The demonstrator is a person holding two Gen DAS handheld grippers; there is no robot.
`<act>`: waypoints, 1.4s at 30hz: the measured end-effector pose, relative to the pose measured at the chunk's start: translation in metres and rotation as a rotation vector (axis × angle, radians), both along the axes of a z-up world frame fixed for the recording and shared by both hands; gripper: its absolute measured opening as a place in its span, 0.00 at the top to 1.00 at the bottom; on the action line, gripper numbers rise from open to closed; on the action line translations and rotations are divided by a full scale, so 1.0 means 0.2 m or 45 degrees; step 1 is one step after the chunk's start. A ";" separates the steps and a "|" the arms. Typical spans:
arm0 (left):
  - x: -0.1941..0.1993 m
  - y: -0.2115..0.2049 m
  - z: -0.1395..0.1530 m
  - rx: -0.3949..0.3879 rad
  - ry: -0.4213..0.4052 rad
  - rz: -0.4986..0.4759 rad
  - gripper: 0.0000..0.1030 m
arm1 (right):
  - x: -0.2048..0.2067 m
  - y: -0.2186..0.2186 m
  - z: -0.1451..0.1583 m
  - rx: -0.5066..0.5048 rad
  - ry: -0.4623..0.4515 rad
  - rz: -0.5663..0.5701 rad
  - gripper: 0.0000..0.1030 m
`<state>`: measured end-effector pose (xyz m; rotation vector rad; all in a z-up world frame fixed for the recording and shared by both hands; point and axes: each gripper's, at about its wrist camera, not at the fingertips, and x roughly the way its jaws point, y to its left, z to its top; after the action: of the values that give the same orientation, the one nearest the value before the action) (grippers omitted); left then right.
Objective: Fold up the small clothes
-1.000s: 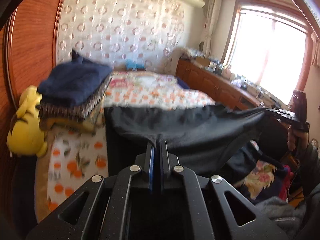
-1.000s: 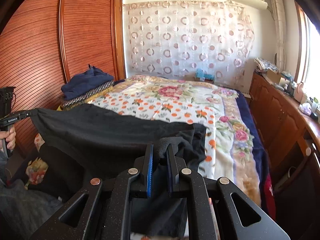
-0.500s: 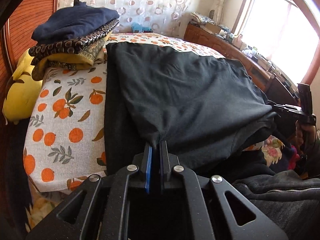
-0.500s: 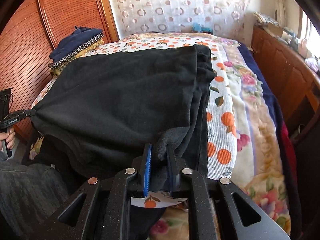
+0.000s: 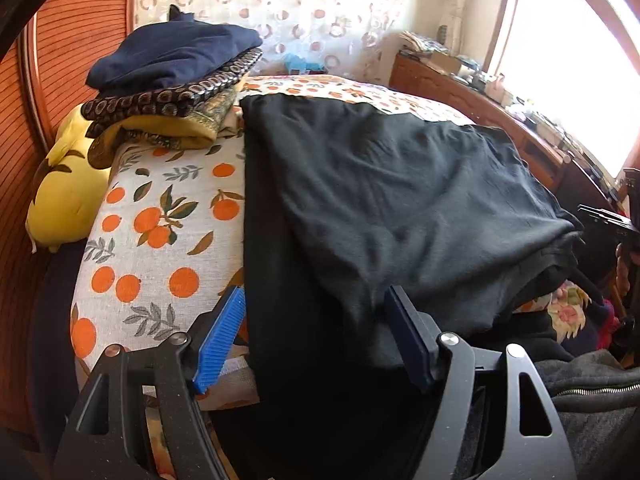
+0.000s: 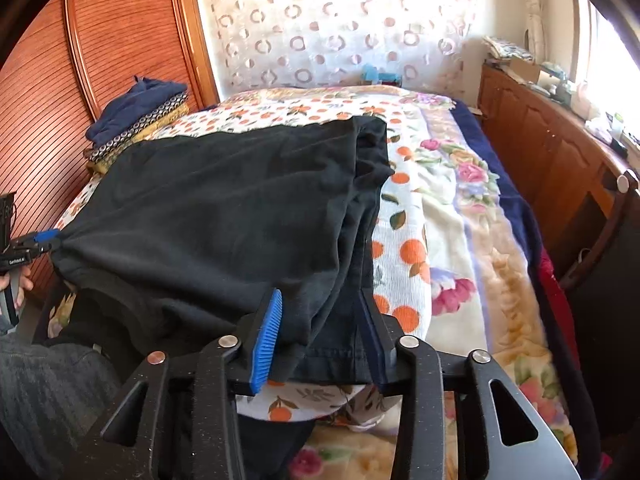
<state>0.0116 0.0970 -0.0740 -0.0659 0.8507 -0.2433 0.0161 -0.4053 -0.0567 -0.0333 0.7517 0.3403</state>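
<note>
A black garment (image 5: 392, 200) lies spread flat on the orange-print cloth (image 5: 160, 232) on the bed, its near edge hanging over the bed's front. It also shows in the right wrist view (image 6: 224, 208). My left gripper (image 5: 316, 332) is open, its blue pads either side of the garment's near left corner. My right gripper (image 6: 320, 328) is open too, its pads either side of the near right corner. Neither holds the fabric. The left gripper (image 6: 40, 240) shows at the left edge of the right wrist view.
A stack of folded clothes (image 5: 172, 80) sits at the back left of the bed, with a yellow plush toy (image 5: 68, 196) beside it. A wooden wardrobe (image 6: 100, 60) stands on the left. A wooden cabinet (image 6: 560, 160) runs along the right under the window.
Both grippers lowered the stretched black garment onto the bed, then opened and let go of its near corners.
</note>
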 end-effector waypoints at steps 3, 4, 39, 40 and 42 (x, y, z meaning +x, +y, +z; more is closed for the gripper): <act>0.01 0.01 -0.01 -0.006 0.005 0.022 0.29 | 0.02 0.05 0.02 0.004 -0.039 0.009 0.55; 0.01 0.01 -0.01 -0.009 0.005 0.027 0.29 | 0.02 0.07 0.02 0.006 -0.051 0.015 0.55; -0.01 0.01 -0.05 -0.081 -0.005 0.028 0.33 | 0.33 1.31 -0.26 -0.103 -0.068 0.409 0.34; -0.01 0.02 -0.05 -0.107 0.000 0.028 0.36 | 0.33 1.32 -0.27 -0.112 -0.079 0.408 0.33; -0.01 0.02 -0.05 -0.144 -0.001 0.027 0.40 | 0.33 1.34 -0.28 -0.119 -0.096 0.400 0.32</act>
<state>0.0098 0.1018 -0.0843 -0.1804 0.8347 -0.2718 0.0817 -0.1371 -0.1123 -0.2530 0.6873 0.5991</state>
